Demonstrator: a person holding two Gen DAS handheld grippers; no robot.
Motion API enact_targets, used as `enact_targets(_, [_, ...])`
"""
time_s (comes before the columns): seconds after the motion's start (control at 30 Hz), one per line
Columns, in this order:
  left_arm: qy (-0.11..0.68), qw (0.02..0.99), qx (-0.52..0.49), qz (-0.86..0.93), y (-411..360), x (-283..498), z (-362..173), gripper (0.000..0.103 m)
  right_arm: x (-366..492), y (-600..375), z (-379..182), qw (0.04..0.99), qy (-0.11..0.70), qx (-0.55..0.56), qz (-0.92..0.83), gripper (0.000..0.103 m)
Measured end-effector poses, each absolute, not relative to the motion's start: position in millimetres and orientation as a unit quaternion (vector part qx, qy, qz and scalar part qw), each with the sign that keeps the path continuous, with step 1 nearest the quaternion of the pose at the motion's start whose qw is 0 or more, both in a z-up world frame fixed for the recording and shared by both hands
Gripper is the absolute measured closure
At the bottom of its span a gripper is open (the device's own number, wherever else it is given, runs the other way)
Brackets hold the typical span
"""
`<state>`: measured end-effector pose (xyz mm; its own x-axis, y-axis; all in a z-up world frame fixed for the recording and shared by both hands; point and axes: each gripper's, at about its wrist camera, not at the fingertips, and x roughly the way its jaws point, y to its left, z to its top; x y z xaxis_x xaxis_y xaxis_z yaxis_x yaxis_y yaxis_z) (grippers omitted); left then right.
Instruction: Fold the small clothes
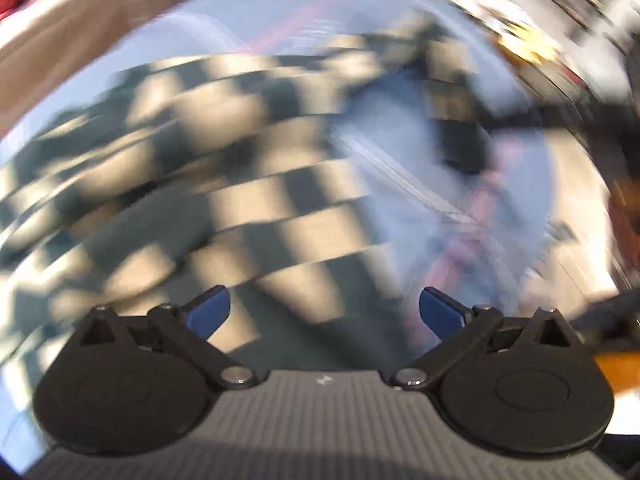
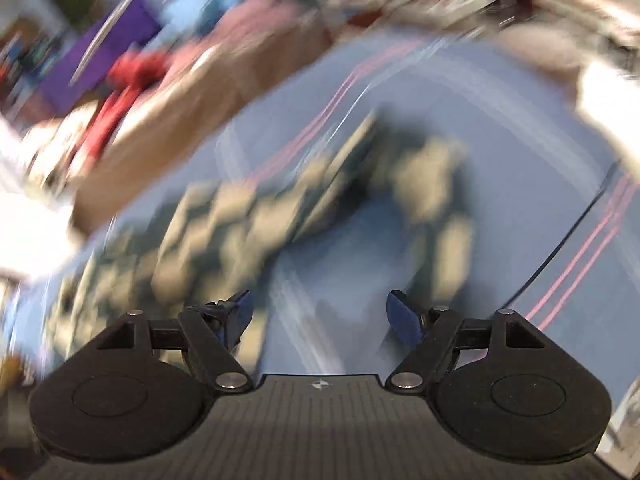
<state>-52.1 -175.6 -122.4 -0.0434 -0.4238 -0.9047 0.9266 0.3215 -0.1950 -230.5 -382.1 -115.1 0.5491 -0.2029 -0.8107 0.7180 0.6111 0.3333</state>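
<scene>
A dark and cream checkered garment (image 1: 224, 184) lies spread on a light blue cloth with pink stripes (image 1: 400, 152). Both views are heavily motion-blurred. My left gripper (image 1: 325, 312) is open and empty, just above the garment's near part. In the right wrist view the same garment (image 2: 280, 208) lies ahead and to the left. My right gripper (image 2: 319, 314) is open and empty over the blue cloth (image 2: 500, 140), with its left finger (image 2: 240, 314) near the garment's edge.
A beige surface (image 1: 80, 28) borders the blue cloth at the far left. Red fabric (image 2: 128, 84) and blurred clutter lie beyond it. A thin black cable (image 2: 560, 248) crosses the cloth at the right. A pale object (image 2: 612, 96) sits at the far right.
</scene>
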Motion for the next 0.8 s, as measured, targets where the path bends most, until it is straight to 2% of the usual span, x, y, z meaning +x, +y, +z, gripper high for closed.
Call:
enact_targets(0.17, [0.512,0.742,0.201,-0.383,-67.2,15.0,-133.5,0.0,-200.2,-332.7,-152.1,0.804,0.445,0.313,-0.24,0.0])
enact_targets(0.27, [0.521,0.788,0.158,-0.288,-1.5,43.9,-144.1,0.001,-185.3,-323.3,-166.0,0.792,0.461,0.341,-0.209,0.0])
enact_targets(0.37, [0.552,0.795,0.094,-0.231,52.8,68.0,-160.3,0.005,-183.0,-312.1,-176.2,0.768,0.47,0.384,-0.204,0.0])
enact_targets(0.53, [0.581,0.776,0.025,-0.245,78.2,76.4,-183.3,0.007,-185.5,-289.2,-181.0,0.747,0.496,0.402,-0.186,0.0])
enact_targets(0.6, [0.584,0.77,0.038,-0.255,69.2,75.0,-190.2,0.007,-185.1,-284.0,-183.9,0.74,0.501,0.413,-0.174,0.0])
enact_targets(0.67, [0.592,0.756,0.055,-0.273,53.0,70.3,-199.3,0.014,-182.2,-280.7,-186.1,0.738,0.507,0.41,-0.174,0.0])
enact_targets(0.7, [0.6,0.747,0.058,-0.28,46.5,70.0,-203.3,0.022,-180.7,-280.2,-185.1,0.739,0.507,0.408,-0.176,0.0])
enact_targets(0.77, [0.605,0.746,0.074,-0.267,37.3,63.4,-203.4,0.029,-180.9,-277.6,-186.8,0.739,0.506,0.408,-0.175,0.0])
enact_targets(0.8, [0.605,0.745,0.077,-0.27,34.2,60.0,-203.4,0.044,-179.8,-277.6,-189.3,0.738,0.508,0.409,-0.177,0.0])
